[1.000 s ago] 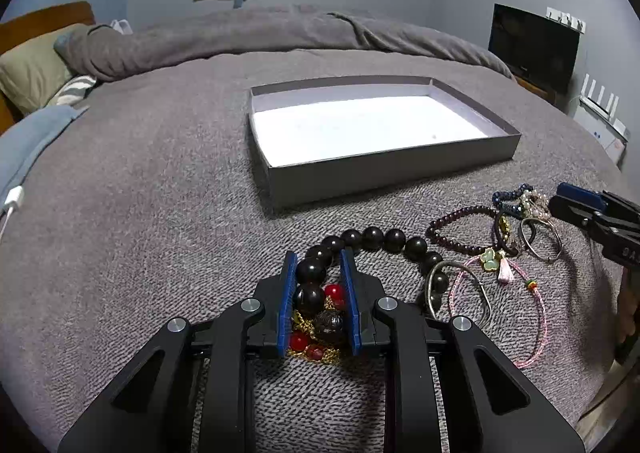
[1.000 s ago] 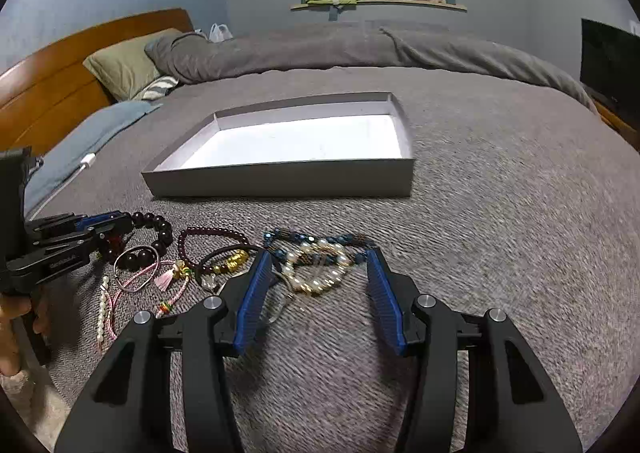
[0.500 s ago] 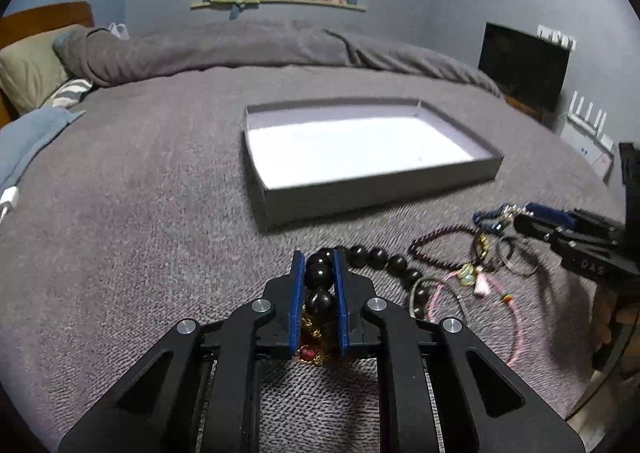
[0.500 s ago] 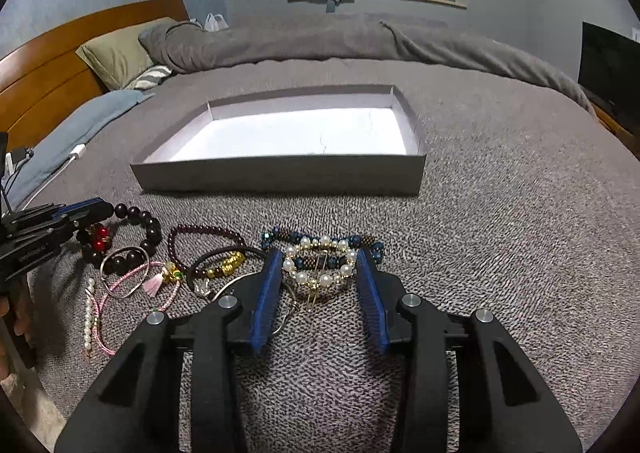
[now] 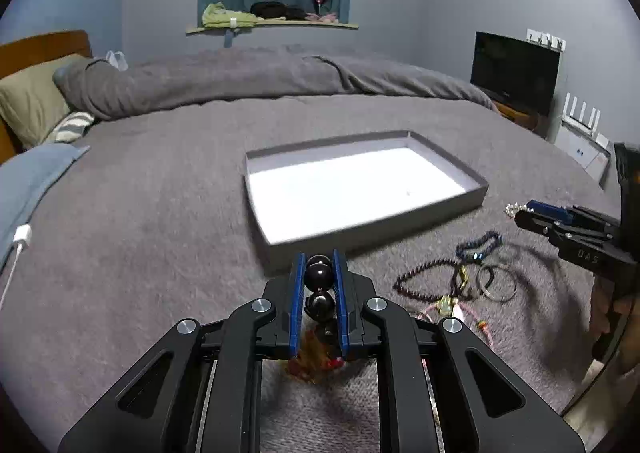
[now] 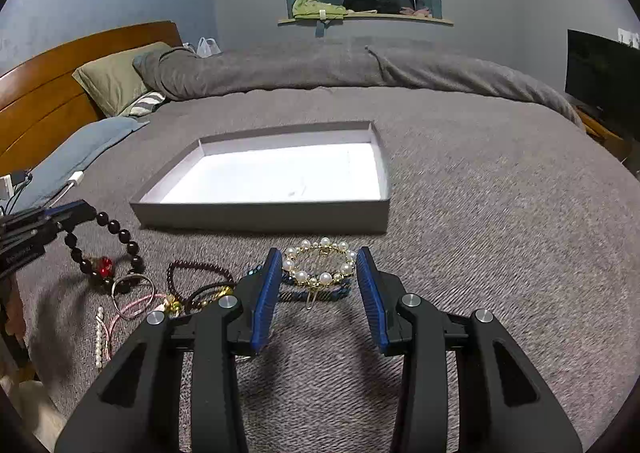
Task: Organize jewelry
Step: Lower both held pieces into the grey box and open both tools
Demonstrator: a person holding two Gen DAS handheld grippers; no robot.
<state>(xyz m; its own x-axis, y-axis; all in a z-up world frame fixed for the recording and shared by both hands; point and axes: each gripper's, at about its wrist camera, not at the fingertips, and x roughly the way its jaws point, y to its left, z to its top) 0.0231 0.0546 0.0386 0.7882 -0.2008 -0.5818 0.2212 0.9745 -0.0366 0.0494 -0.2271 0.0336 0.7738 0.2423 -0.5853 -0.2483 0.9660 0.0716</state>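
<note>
- Left claw (image 5: 319, 273) clamped on dark bead bracelet (image 5: 319, 276), loop dangling clear of the blanket (image 5: 140, 233).
- Right claw (image 6: 320, 273) pinching the pearl ring (image 6: 319, 262) from both sides, lifted a bit.
- Box (image 6: 260, 218) just ahead of both claws.
- Rest of the jewelry pile (image 6: 188, 289) lying left of right claw.

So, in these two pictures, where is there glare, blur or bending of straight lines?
Left wrist view: the tray floor is overexposed to plain white, its near rim is smeared, and the tassel under the left tool is blurred. Right wrist view: the tray glares less, the pearl bracelet is sharp, and the fisheye bows the headboard. Both views have dark corners.
</note>
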